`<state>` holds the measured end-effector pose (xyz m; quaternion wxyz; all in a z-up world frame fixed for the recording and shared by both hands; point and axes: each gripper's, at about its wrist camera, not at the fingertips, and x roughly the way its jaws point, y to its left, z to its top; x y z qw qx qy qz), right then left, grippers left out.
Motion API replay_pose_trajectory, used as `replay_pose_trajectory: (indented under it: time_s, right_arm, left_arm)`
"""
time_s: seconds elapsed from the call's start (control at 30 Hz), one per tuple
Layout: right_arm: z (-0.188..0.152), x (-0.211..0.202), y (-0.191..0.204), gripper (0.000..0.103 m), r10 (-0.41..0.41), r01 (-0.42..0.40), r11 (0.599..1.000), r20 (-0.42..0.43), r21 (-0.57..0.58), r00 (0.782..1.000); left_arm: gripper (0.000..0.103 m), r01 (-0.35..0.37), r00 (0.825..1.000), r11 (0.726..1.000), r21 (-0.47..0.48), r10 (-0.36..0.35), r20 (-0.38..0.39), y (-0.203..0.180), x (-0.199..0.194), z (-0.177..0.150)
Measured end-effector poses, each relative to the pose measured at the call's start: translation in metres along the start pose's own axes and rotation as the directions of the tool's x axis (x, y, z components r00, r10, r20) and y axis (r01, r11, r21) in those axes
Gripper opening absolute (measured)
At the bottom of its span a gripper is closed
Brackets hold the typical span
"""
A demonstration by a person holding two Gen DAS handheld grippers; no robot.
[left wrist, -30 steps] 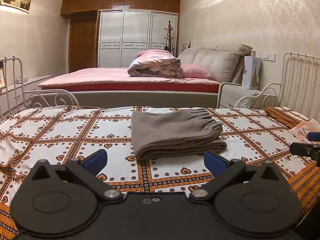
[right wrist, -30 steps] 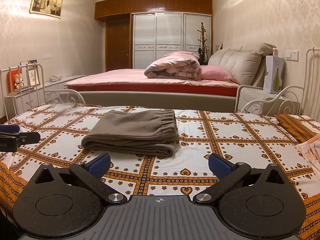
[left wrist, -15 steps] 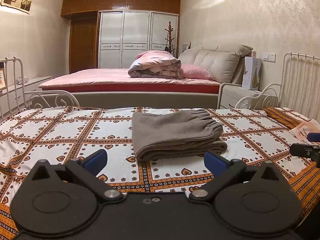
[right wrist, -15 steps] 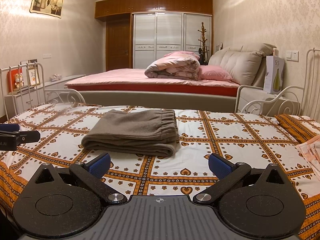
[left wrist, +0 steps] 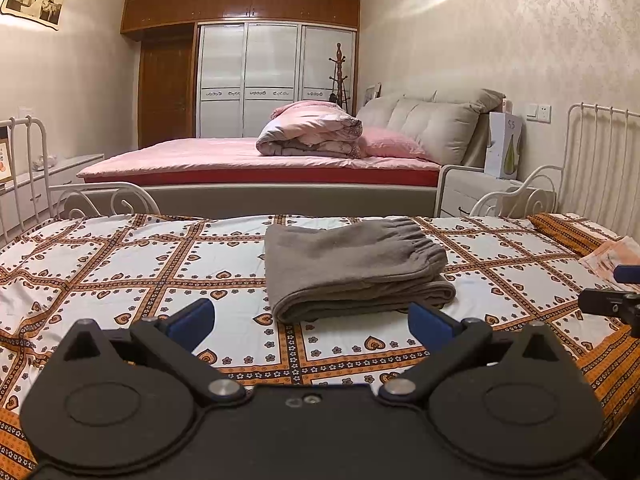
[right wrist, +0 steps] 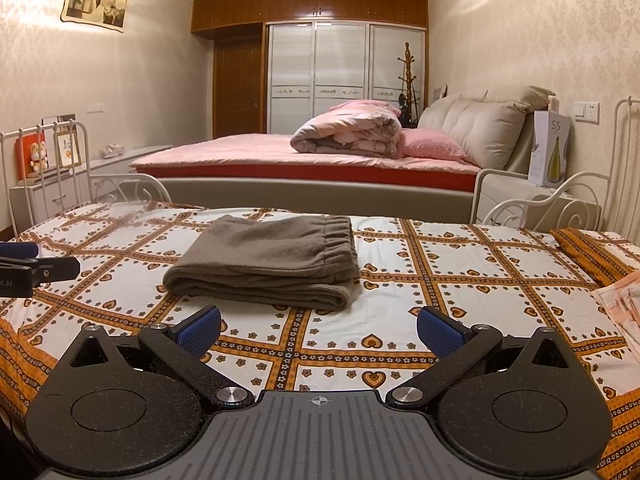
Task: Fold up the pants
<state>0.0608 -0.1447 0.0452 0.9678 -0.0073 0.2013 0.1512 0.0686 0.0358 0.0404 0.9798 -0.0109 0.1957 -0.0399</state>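
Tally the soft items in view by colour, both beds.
Grey: 1, folded pants
Pink: 3, rolled quilt, pillow, cloth at the near bed's right edge
Orange patterned: 1, pillow
Total: 5
Both tongs, left and right, are open and hold nothing.

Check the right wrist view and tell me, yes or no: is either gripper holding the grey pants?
No. The folded pants lie alone on the patterned bedspread, with the right gripper open and short of them.
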Motion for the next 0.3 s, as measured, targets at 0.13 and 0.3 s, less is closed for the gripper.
replay_pose_trajectory:
  time_s: [0.13, 0.3]
  right_arm:
    - [-0.0004, 0.0024, -0.0016, 0.103, 0.001, -0.001, 1.000, -0.007, -0.006, 1.000]
    - [-0.0001, 0.0056, -0.0039, 0.103, 0.001, -0.001, 1.000, -0.016, -0.007, 1.000]
  left_arm:
    - [0.095, 0.042, 0.999, 0.999, 0.007, -0.042, 0.013, -0.0005, -0.0002, -0.0011]
    - [0.095, 0.048, 0.999, 0.999, 0.009, -0.048, 0.024, -0.0013, 0.0002, -0.0011]
